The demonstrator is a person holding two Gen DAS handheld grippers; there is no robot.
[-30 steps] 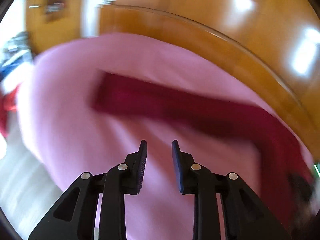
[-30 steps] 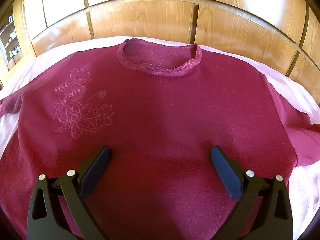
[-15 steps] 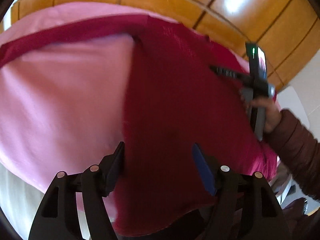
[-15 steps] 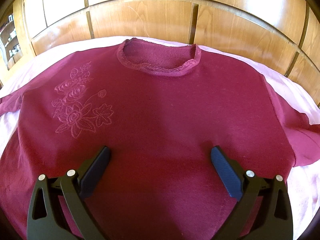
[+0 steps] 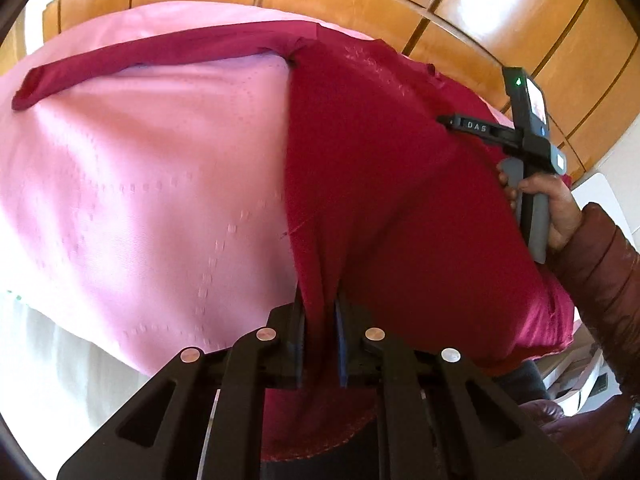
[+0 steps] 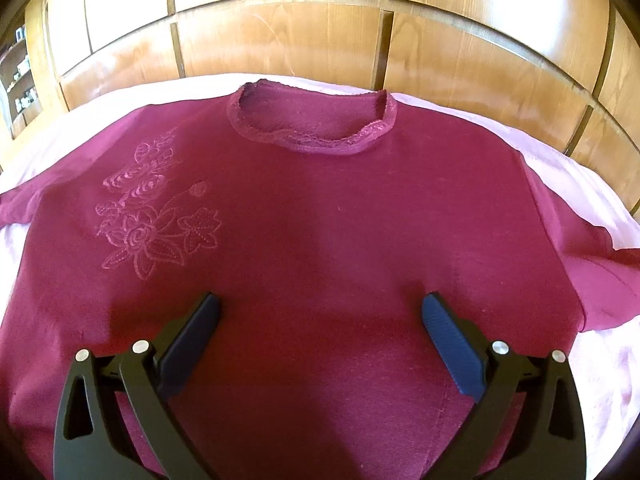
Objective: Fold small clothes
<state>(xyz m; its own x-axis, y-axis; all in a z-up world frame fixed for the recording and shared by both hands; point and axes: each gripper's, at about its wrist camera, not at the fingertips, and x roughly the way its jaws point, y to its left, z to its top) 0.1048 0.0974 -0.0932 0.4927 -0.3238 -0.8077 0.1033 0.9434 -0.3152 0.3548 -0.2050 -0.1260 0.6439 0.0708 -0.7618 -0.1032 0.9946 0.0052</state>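
A dark red sweater (image 6: 320,220) with a flower embroidery (image 6: 152,220) lies face up on a pink bed sheet (image 5: 140,180), its collar (image 6: 312,136) toward the wooden wall. My left gripper (image 5: 320,300) is at the sweater's (image 5: 380,200) lower side edge; its jaws are closing, and a ridge of the fabric is pinched between the pads. One long sleeve (image 5: 160,54) stretches out to the left. My right gripper (image 6: 320,312) hovers wide open over the sweater's lower body, nothing between its fingers.
Wooden panelling (image 6: 280,40) runs close behind the bed. In the left wrist view a person's hand (image 5: 556,208) in a dark padded sleeve holds the other gripper's handle at the right. The sheet's near edge drops off at the lower left.
The left gripper swept from the bare sheet to the sweater's side edge, opened wide over it, then closed and pinched the fabric. The right gripper kept still and open.
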